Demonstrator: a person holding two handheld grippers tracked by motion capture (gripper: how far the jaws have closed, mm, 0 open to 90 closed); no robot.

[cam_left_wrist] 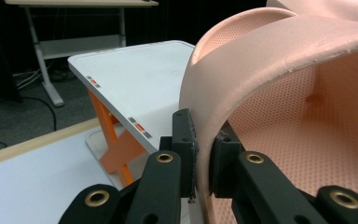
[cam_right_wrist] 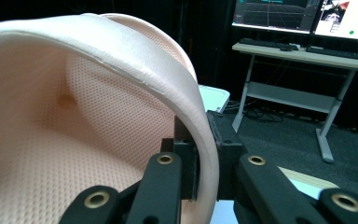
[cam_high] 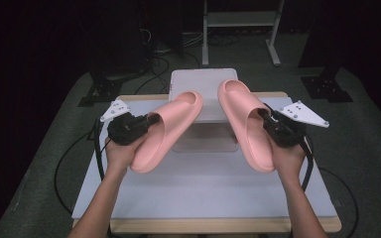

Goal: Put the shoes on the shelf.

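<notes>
Two pink foam slippers are held above the table. My left gripper (cam_high: 151, 119) is shut on the strap edge of the left slipper (cam_high: 166, 129), whose toe points up and to the right. In the left gripper view the pads (cam_left_wrist: 186, 140) pinch the left slipper's strap (cam_left_wrist: 242, 70). My right gripper (cam_high: 264, 115) is shut on the strap edge of the right slipper (cam_high: 245, 121), toe pointing away. The right gripper view has its pads (cam_right_wrist: 186, 154) clamped on that slipper's strap (cam_right_wrist: 135, 51). Both slippers hang just in front of a small white stand (cam_high: 204, 84).
The white stand (cam_left_wrist: 135, 79) has orange legs (cam_left_wrist: 116, 144) and sits at the far middle of the white tabletop (cam_high: 203, 183). Behind the table are dark floor, cables and a desk frame (cam_high: 240, 20). Monitors and a desk (cam_right_wrist: 307, 46) stand off in the right gripper view.
</notes>
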